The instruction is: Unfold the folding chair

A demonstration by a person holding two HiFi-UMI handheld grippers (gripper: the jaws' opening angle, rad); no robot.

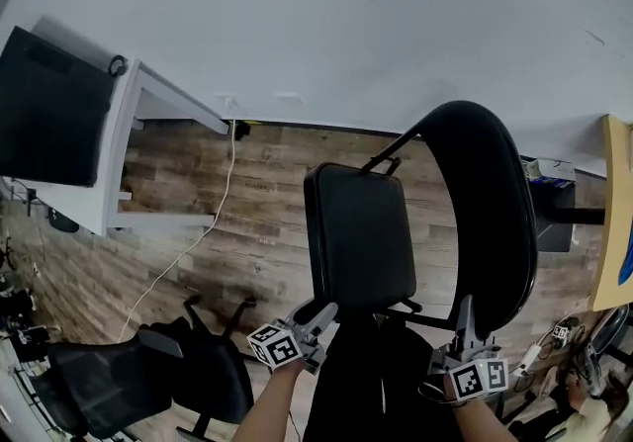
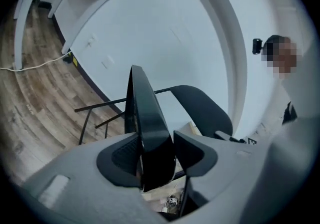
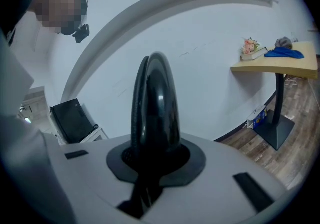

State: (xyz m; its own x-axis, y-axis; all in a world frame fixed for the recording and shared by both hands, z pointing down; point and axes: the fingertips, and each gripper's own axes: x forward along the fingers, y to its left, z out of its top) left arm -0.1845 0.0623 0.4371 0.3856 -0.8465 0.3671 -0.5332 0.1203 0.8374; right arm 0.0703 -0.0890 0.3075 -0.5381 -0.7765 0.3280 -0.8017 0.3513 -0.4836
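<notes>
The black folding chair stands on the wooden floor against the white wall. Its flat seat is tipped up in the middle of the head view, and its curved backrest rises at the right. My left gripper is at the seat's lower edge. In the left gripper view that edge lies between the jaws of my left gripper, with a thin gap at the right pad. My right gripper is shut on the backrest's rim, which fills my right gripper.
A white desk with a black screen stands at the left, and a white cable runs across the floor. A black office chair is at the bottom left. A wooden table and a black stand are at the right.
</notes>
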